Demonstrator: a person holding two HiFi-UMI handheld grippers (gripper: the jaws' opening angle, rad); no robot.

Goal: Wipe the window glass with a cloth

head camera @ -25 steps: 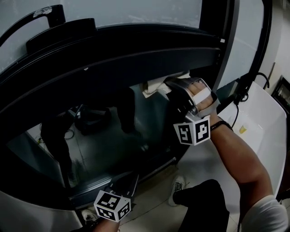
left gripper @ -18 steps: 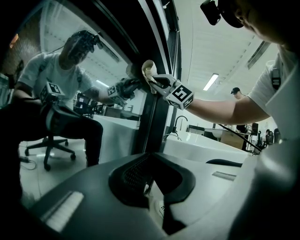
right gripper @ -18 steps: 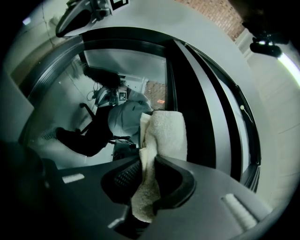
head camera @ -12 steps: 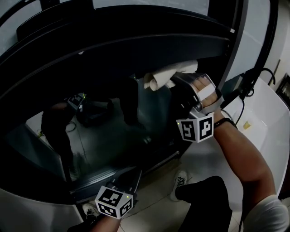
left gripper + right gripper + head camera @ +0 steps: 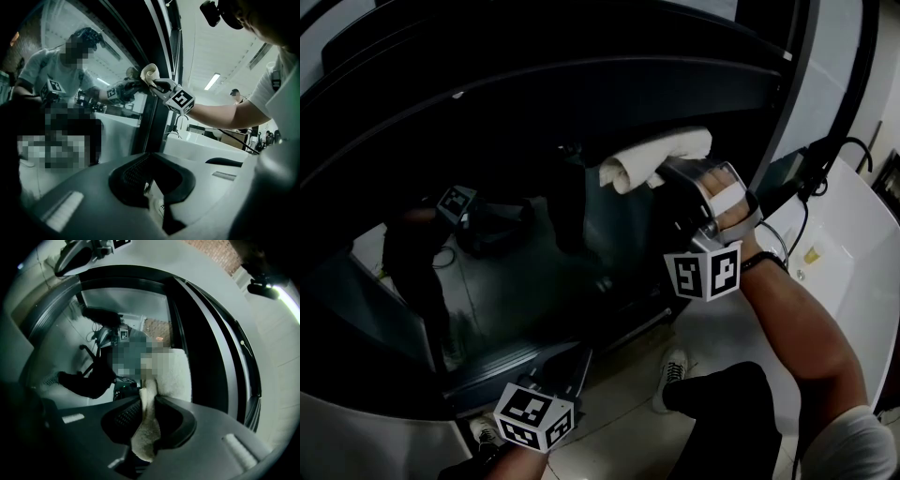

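Dark-framed window glass (image 5: 534, 272), white bench (image 5: 853, 234) off to the right. Wipe looks mid-stroke.
Right gripper (image 5: 149, 401) is clamped on the rolled white terry cloth (image 5: 656, 159), held against the upper pane just under the top frame, roll lying sideways; most of the glass lies below-left. Left gripper (image 5: 567, 370) is closed on nothing, low by the bottom frame, well apart.

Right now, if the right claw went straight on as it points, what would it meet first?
Probably the glass. The right claw is shut on a cloth, and the cloth's front seems to touch the pane, though depth is unclear.
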